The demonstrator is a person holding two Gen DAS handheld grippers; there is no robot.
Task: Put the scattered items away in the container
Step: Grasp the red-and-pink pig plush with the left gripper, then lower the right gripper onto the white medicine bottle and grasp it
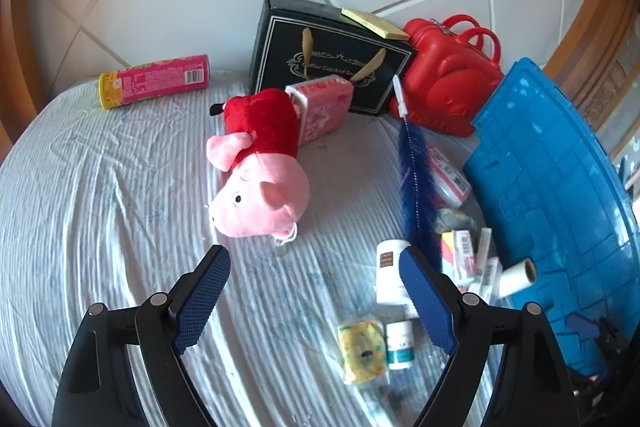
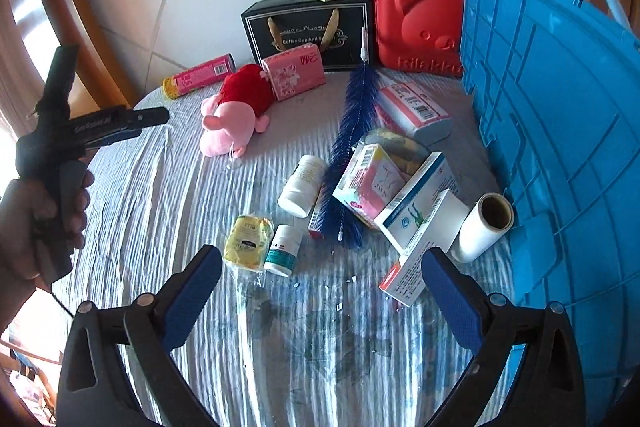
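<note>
Scattered items lie on a striped grey cloth (image 1: 100, 187). A pink pig plush (image 1: 260, 195) (image 2: 230, 123) lies just beyond my open, empty left gripper (image 1: 314, 253). A white bottle (image 1: 390, 275) (image 2: 304, 185), a yellow packet (image 1: 362, 353) (image 2: 246, 241) and a small green-labelled bottle (image 1: 399, 345) (image 2: 284, 249) sit by its right finger. My right gripper (image 2: 322, 253) stands wide open over bare cloth, with nothing between its fingers. A blue bottle brush (image 2: 352, 131), several small boxes (image 2: 416, 203) and a white roll (image 2: 480, 227) lie beside the blue crate (image 2: 560, 147) (image 1: 552, 187) on the right.
At the back stand a black gift box (image 2: 308, 27), a red bear case (image 2: 416, 27), a pink tissue pack (image 2: 296, 71) and a pink tube can (image 2: 200, 73). A hand holding the left gripper (image 2: 156, 115) shows at the left of the right wrist view. White padded wall behind.
</note>
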